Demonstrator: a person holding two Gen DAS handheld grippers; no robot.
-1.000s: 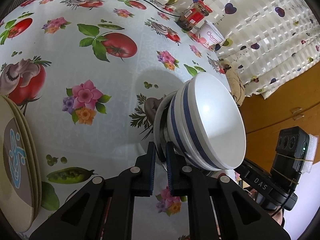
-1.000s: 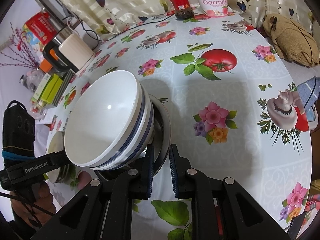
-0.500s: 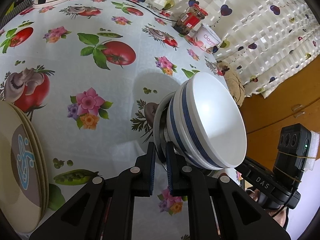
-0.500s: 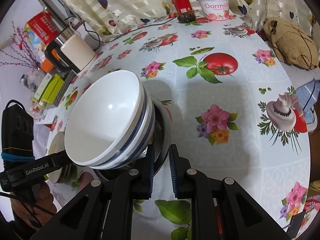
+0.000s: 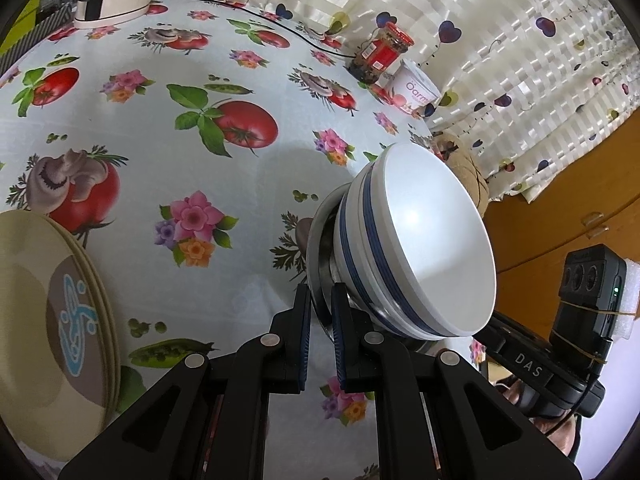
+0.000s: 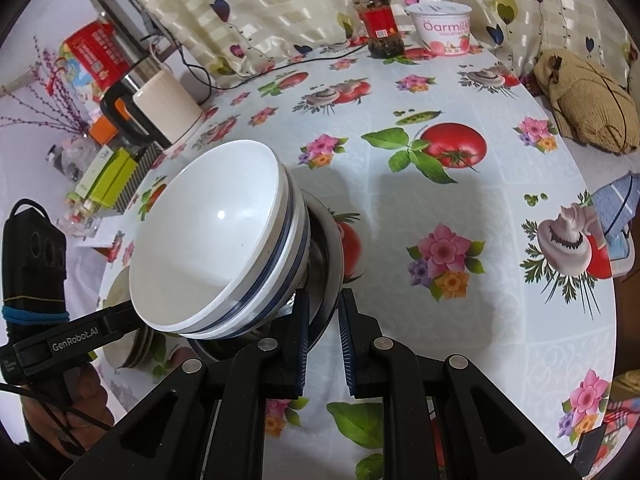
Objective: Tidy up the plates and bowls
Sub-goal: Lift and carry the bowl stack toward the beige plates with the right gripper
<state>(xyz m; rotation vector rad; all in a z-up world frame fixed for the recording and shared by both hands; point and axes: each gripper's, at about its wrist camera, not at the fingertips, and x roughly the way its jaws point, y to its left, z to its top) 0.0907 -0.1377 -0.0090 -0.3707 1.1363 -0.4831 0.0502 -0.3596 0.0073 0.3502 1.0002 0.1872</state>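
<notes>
A stack of white bowls with blue stripes [image 5: 424, 248] sits inside a shiny metal bowl [image 5: 320, 236]. My left gripper [image 5: 320, 304] is shut on the metal bowl's rim from one side. My right gripper [image 6: 323, 312] is shut on the same rim [image 6: 330, 248] from the opposite side, with the white bowls [image 6: 208, 248] to its left. The stack is held above the tablecloth, with its shadow below. A pile of beige plates with a blue motif [image 5: 52, 316] lies at the left of the left wrist view and shows partly behind the bowls in the right wrist view [image 6: 120, 320].
A red-lidded jar [image 6: 376, 24] and a yoghurt tub [image 6: 442, 28] stand at the table's far edge by the curtain. A kettle [image 6: 160, 108] and boxes [image 6: 108, 176] stand at the far left. A brown knitted item [image 6: 588, 100] lies at the right edge.
Both grippers have lifted the bowl stack a little higher and nearer; the table now looks further away. Their hold on the metal bowl's rim is unchanged.
</notes>
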